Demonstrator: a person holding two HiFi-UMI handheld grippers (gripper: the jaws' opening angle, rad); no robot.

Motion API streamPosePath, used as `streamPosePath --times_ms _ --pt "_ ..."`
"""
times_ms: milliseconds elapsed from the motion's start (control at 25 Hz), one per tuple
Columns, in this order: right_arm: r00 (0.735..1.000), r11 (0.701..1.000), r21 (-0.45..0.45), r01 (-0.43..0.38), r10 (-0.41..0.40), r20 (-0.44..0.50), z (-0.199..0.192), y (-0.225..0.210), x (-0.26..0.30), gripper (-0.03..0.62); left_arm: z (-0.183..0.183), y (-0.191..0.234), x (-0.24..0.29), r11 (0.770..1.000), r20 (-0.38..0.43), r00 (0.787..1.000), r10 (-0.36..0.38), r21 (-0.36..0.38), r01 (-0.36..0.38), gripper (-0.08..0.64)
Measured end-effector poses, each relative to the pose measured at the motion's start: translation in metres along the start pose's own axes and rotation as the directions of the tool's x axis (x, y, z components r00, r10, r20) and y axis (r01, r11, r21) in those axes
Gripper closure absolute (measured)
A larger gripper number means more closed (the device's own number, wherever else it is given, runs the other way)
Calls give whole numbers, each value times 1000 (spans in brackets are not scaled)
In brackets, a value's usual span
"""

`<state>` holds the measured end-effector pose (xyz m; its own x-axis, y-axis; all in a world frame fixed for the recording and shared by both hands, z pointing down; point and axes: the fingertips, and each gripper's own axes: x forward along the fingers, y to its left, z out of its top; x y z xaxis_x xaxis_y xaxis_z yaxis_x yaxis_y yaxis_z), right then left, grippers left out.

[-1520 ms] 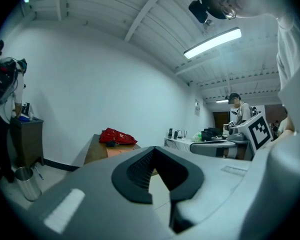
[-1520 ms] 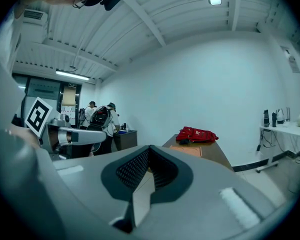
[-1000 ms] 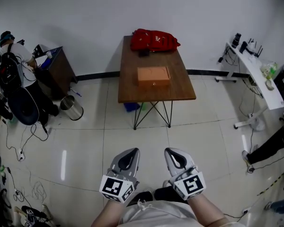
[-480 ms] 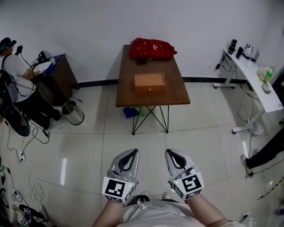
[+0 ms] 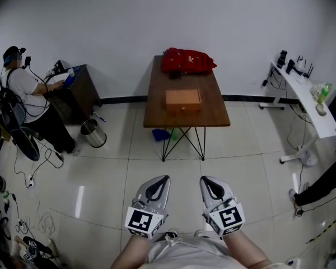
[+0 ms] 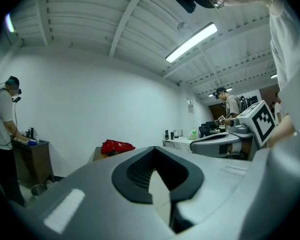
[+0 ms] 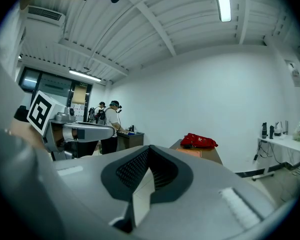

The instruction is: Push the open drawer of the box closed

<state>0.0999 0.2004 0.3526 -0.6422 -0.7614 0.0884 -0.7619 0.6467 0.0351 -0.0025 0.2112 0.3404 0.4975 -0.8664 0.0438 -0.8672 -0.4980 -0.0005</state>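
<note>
An orange-brown box [image 5: 183,101] lies on a dark wooden table [image 5: 213,116] far ahead, against the white wall. Its front face carries a small handle; from this distance I cannot tell how far the drawer stands out. Behind it on the same table sits a red bag [image 5: 187,60]. My left gripper [image 5: 159,179] and right gripper [image 5: 207,180] are held side by side close to my body, over the tiled floor, well short of the table. Both are shut with nothing in them. The right gripper view shows the box [image 7: 190,152] small and distant beyond the closed jaws.
At the left a person [image 5: 22,88] sits at a dark cabinet [image 5: 78,91], with a metal bin [image 5: 93,133] beside it and cables on the floor. A white desk [image 5: 302,94] with gear stands at the right. Something blue [image 5: 159,134] lies under the table.
The head view has shifted a little, so the table sits slightly right of and lower than half a second ago. Both grippers stay together near my body.
</note>
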Motion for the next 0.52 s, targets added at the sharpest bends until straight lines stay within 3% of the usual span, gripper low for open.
streamPosePath --times_ms 320,520 --pt "1000 1000 -7 -21 21 -3 2 7 2 588 6 -4 -3 998 5 1000 6 54 -6 554" --pt "1000 1000 15 -19 19 -11 6 13 4 589 5 3 -7 999 8 1000 7 34 -7 554"
